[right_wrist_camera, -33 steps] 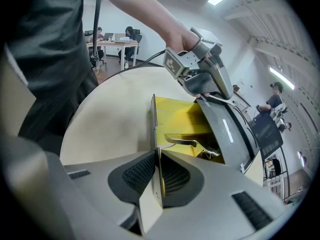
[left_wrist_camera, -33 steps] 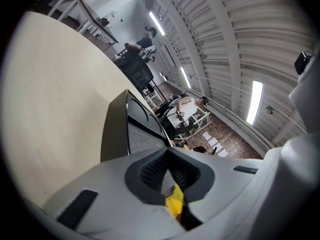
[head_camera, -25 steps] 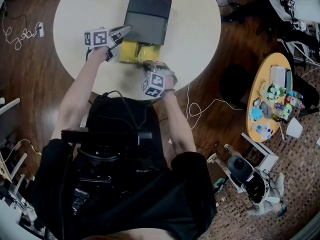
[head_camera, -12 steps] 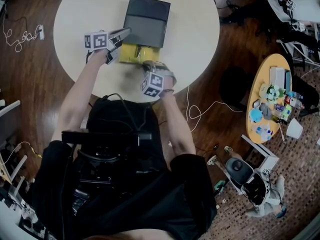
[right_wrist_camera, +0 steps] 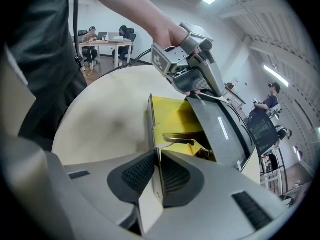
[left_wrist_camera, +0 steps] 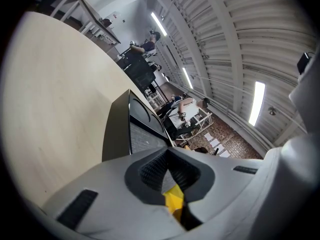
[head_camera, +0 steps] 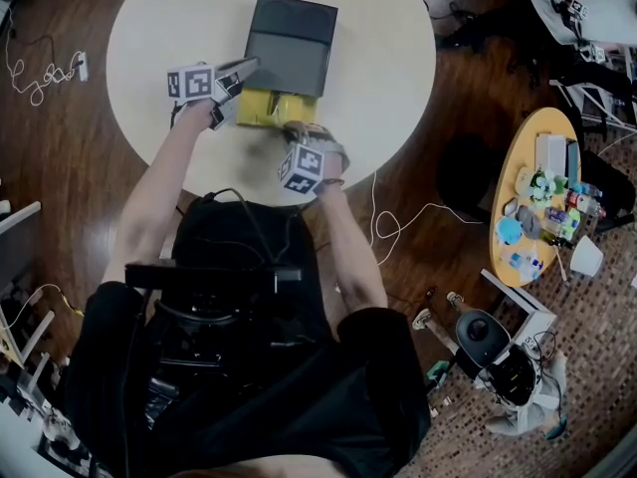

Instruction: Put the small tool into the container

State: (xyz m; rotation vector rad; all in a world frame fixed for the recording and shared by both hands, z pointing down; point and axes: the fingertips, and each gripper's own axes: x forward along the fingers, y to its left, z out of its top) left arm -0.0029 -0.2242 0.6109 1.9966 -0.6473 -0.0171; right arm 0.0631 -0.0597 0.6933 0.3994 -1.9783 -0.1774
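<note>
A yellow box (head_camera: 267, 108) lies on the round white table (head_camera: 388, 58), and its dark grey lid (head_camera: 289, 43) is swung open behind it. My left gripper (head_camera: 244, 68) reaches in from the left and is shut on the lid's near edge. In the right gripper view it (right_wrist_camera: 202, 91) pinches that lid (right_wrist_camera: 220, 129). My right gripper (right_wrist_camera: 157, 156) is shut on the yellow box's thin front wall (right_wrist_camera: 151, 129). A small metal-coloured tool (right_wrist_camera: 178, 140) lies inside the box. In the left gripper view the closed left gripper (left_wrist_camera: 170, 171) has yellow (left_wrist_camera: 173, 200) showing under it.
A yellow oval side table (head_camera: 526, 147) with bottles and small things stands at the right. White cables (head_camera: 398, 212) trail on the wooden floor, with more cable (head_camera: 40, 68) at the left. People sit at a far desk (right_wrist_camera: 105, 34).
</note>
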